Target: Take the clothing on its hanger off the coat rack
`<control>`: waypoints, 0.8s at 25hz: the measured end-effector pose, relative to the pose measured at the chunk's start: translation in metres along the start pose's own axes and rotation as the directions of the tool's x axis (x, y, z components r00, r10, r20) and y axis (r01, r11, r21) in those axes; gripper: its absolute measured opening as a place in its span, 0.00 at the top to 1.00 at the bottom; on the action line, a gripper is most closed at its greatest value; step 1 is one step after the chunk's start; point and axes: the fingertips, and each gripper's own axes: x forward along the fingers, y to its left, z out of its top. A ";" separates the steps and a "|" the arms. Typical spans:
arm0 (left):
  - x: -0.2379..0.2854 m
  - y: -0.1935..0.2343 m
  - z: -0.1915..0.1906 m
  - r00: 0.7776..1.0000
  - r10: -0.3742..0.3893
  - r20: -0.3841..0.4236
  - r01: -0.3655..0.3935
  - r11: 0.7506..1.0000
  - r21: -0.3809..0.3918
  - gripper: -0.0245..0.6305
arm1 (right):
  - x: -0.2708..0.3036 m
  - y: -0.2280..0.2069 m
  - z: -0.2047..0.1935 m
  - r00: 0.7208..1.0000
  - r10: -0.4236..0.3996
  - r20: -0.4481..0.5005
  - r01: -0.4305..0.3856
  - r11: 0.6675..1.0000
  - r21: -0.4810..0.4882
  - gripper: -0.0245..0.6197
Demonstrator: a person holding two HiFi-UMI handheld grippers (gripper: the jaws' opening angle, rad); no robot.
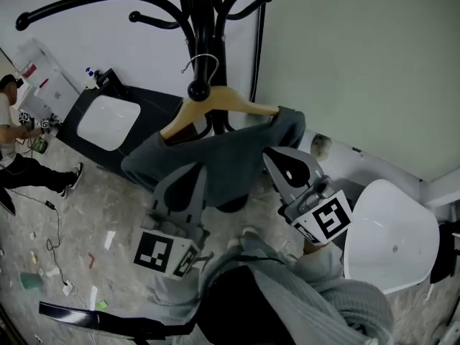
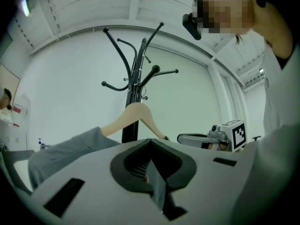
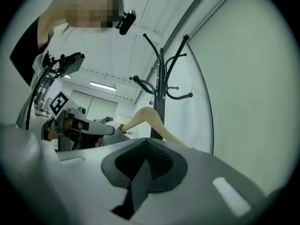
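Note:
A black coat rack [image 1: 205, 20] stands against the wall. A wooden hanger [image 1: 223, 100] with a metal hook sits close to the rack's pole, by a black knob; I cannot tell whether the hook rests on it. Grey clothing [image 1: 230, 157] drapes over the hanger. My left gripper [image 1: 190, 172] is low on the garment's left side, shut on a fold of the grey cloth [image 2: 157, 184]. At the garment's right end, under the hanger's arm, my right gripper [image 1: 279, 155] is shut on grey cloth [image 3: 139, 182]. Both gripper views look up at the hanger [image 2: 136, 116] [image 3: 147, 118] and rack.
A white round chair [image 1: 392, 239] stands close at the right. At the left, a white seat [image 1: 108, 119] lies on a black slab. A person [image 1: 14, 149] crouches at the far left. Cables and scraps litter the floor [image 1: 79, 236]. The wall is right behind the rack.

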 end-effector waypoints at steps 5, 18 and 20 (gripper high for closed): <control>0.003 0.003 0.047 0.995 -0.064 0.082 0.061 0.998 0.031 0.96 | 0.005 -0.022 0.031 0.988 0.135 0.072 -0.135 0.991 -0.003 0.96; -0.005 0.054 0.091 1.000 -0.027 0.013 0.022 0.945 0.326 0.74 | 0.030 -0.082 0.042 0.887 0.453 -0.088 -0.461 0.880 -0.119 0.81; -0.005 0.060 0.085 0.998 -0.046 -0.043 0.059 0.929 0.366 0.72 | 0.036 -0.079 0.038 0.853 0.503 -0.139 -0.520 0.841 -0.150 0.73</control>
